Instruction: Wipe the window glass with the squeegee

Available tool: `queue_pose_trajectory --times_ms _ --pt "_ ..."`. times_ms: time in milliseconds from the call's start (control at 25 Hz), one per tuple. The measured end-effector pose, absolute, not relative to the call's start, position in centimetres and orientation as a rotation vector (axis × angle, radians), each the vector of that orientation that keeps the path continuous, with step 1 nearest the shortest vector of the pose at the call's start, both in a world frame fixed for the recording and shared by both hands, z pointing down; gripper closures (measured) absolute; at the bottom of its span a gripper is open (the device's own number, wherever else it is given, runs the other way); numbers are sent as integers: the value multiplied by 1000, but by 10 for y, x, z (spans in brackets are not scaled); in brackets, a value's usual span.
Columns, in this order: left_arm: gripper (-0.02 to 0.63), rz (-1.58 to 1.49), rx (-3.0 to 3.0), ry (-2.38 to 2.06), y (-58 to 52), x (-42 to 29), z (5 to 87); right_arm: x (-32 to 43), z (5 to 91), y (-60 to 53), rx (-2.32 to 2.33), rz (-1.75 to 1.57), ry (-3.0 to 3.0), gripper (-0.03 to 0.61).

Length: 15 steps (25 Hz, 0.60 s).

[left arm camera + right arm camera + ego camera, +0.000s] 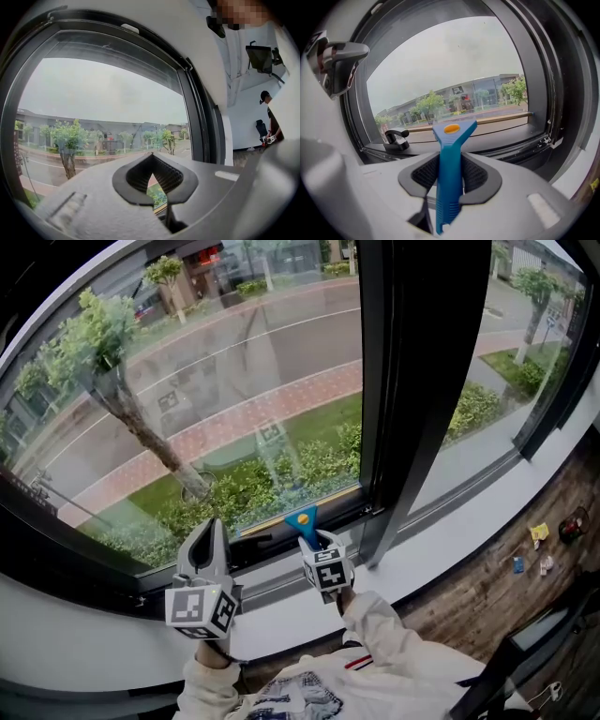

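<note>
Blue ribbed-plastic squeegee [453, 130] clenched in fingers [423, 174] of right gripper [450, 163]; left gripper [152, 177] fingers seemingly together, empty

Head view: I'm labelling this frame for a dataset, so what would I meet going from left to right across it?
tree trunk outside → left gripper → blue squeegee → dark window post → small items on the floor

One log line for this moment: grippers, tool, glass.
left hand-held gripper: shut, empty | right hand-held gripper: shut on squeegee | squeegee: upright, low before window glass | contact: unclear
</note>
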<state>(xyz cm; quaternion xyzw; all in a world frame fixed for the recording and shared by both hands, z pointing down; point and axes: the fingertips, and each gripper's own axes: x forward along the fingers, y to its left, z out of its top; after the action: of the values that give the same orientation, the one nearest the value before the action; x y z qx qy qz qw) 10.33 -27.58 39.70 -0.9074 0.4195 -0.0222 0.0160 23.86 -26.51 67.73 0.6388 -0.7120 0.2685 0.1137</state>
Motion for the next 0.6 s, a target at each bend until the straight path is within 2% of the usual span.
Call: queue_pose_trajectory --times_ms 600 --pt "614 -121 -2781 1463 -260 97 419 236 677 -258 1828 822 -2071 439"
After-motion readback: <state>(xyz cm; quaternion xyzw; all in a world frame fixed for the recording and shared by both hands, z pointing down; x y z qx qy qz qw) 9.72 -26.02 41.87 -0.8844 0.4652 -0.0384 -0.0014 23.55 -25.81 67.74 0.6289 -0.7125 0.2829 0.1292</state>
